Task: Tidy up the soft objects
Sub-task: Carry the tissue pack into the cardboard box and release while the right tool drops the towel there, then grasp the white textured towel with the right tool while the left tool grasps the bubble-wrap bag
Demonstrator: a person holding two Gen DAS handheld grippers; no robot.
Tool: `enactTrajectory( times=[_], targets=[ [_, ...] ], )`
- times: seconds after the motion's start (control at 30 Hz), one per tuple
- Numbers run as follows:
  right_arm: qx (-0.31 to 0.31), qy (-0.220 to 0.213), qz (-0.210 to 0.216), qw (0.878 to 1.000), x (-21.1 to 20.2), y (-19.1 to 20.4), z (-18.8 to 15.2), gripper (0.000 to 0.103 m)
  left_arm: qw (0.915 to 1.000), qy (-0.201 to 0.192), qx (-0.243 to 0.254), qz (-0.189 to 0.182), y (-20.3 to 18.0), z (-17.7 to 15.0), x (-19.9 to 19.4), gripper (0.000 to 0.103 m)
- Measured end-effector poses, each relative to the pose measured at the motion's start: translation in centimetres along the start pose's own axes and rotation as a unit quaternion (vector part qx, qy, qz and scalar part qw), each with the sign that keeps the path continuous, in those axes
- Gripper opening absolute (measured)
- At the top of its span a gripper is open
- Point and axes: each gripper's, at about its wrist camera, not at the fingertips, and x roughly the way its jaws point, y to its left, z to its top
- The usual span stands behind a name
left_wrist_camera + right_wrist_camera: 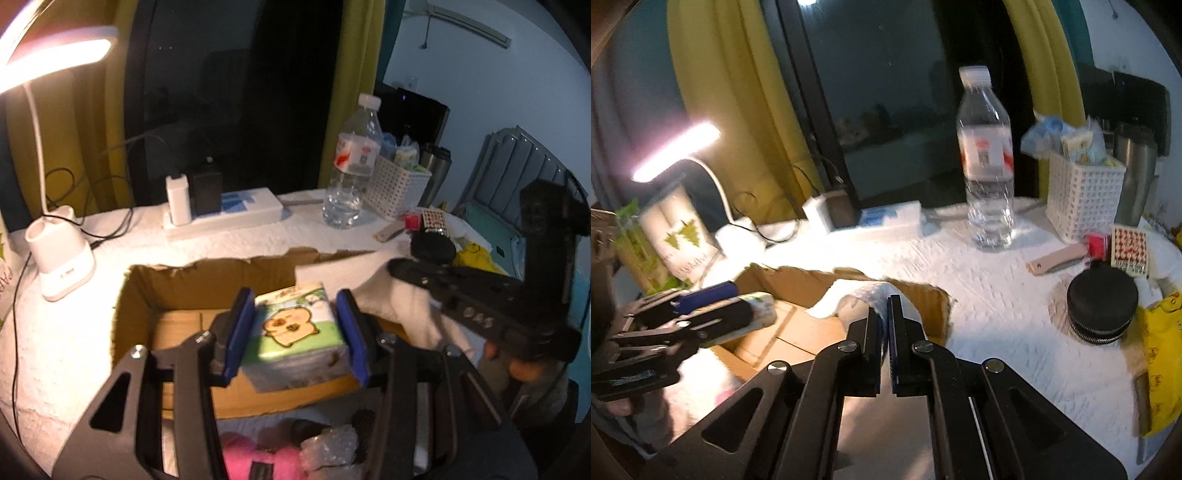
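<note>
My left gripper is shut on a tissue pack printed with an orange cartoon animal, its blue pads pressing both sides. It holds the pack over the open cardboard box. My right gripper is shut on a white towel, which drapes over the box's far right rim. In the left wrist view the right gripper comes in from the right with the towel hanging below it. The right wrist view shows the left gripper and the tissue pack at the left.
On the white tablecloth stand a water bottle, a white basket, a steel flask, a power strip and a lit desk lamp. A black round case and a yellow bag lie right. A pink plush lies near.
</note>
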Motion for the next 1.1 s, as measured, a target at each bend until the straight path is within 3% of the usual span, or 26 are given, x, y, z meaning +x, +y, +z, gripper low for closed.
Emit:
enactTrajectory(
  times=[0.37, 0.47, 0.53, 0.6, 0.67, 0.77, 1.1],
  targets=[
    [-0.023, 0.005, -0.066, 0.998, 1.1, -1.3, -1.1, 0.005, 0.9990, 0.045, 0.003, -0.003, -1.1, -0.6, 3.7, 0.048],
    [-0.029, 0.004, -0.064, 0.998, 0.8, -1.1, -1.1, 0.017, 0.9981, 0.062, 0.003, -0.006, -1.2, -0.8, 4.4, 0.048],
    [-0.028, 0.004, -0.047, 0.999, 0.3, -1.1, -1.2, 0.034, 0.9977, 0.066, 0.004, -0.008, -1.5, -0.8, 4.4, 0.049],
    [-0.028, 0.001, -0.045, 0.999, -0.2, -0.9, -1.2, 0.043, 0.9979, 0.064, 0.008, -0.012, -1.8, -0.8, 4.1, 0.052],
    [-0.026, -0.003, -0.050, 0.998, -0.8, -0.8, -1.1, 0.043, 0.9980, 0.061, 0.012, -0.014, -2.1, -0.8, 3.7, 0.055],
    [-0.017, -0.011, -0.055, 0.998, -1.9, -1.1, -1.0, 0.044, 0.9983, 0.054, 0.010, -0.015, -2.2, -0.7, 2.9, 0.068],
    [-0.015, -0.020, -0.074, 0.997, -5.1, 0.2, -1.7, 0.044, 0.9992, 0.029, 0.014, -0.023, -2.3, -1.2, -0.7, 0.068]
  ],
)
